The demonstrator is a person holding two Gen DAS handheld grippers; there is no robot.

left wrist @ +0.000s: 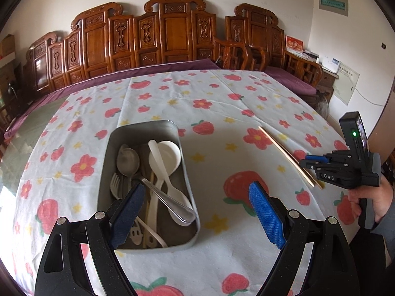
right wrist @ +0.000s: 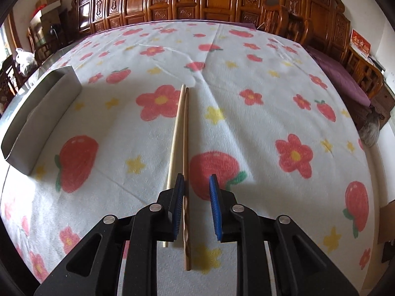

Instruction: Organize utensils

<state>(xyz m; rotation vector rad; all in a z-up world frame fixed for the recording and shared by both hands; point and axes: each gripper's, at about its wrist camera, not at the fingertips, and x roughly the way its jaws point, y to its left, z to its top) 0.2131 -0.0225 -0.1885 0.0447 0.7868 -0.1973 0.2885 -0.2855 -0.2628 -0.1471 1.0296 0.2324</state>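
A metal tray (left wrist: 108,148) on the flowered tablecloth holds metal spoons (left wrist: 128,160), a fork (left wrist: 116,185), white plastic spoons (left wrist: 165,155) and a chopstick. My left gripper (left wrist: 195,212) is open and empty, hovering over the tray's near end. A pair of wooden chopsticks (right wrist: 181,133) lies on the cloth, also seen in the left wrist view (left wrist: 284,151). My right gripper (right wrist: 196,204) is open low over their near ends; the darker chopstick runs between the jaws and the paler one passes under the left finger (right wrist: 179,202). The tray's wall (right wrist: 42,113) shows at left.
The tablecloth (left wrist: 222,103) covers most of the table; a bare glass strip (left wrist: 29,133) shows at its left. A carved wooden bench with a purple cushion (left wrist: 172,66) stands behind the table. The person's hand holds the right gripper body (left wrist: 345,170) at the table's right edge.
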